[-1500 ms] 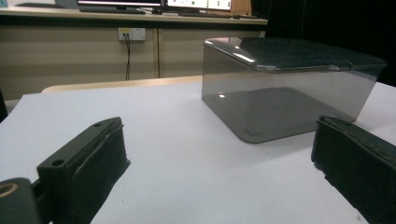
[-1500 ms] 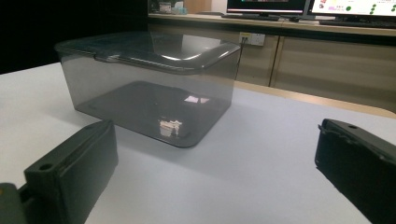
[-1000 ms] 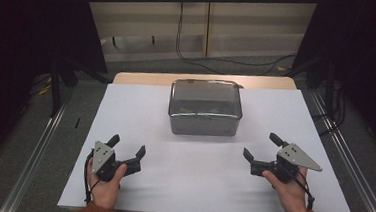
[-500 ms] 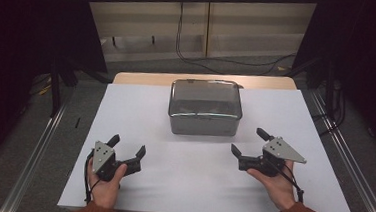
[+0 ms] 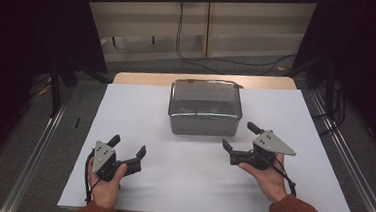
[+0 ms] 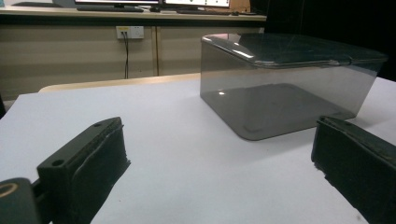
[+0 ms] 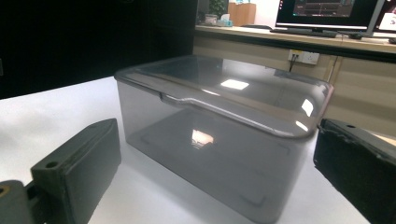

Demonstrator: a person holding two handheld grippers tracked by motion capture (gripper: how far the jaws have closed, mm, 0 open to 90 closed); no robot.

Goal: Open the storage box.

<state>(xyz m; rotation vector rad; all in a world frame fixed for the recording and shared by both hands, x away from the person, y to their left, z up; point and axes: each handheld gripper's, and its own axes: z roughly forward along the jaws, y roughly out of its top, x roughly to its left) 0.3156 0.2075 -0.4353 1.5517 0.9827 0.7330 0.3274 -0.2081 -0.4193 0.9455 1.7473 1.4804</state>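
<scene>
I find one container: a smoky, see-through lidded box [image 5: 204, 107] standing at the middle of the white surface [image 5: 170, 185], toward its far edge. Its lid [image 7: 224, 88] is seated flat on the rim. Through the walls, in both gripper views, I see a bare floor inside and no contents; from the high view the dark shapes under the lid are too unclear to tell.

My right claw [image 5: 240, 138] is released, jaws spread wide, holding nothing. It sits just off the box's near right corner, close but apart, and faces it.

My left claw [image 5: 129, 150] is likewise released, jaws wide, empty, low over the surface at the near left, well apart from the box.
</scene>
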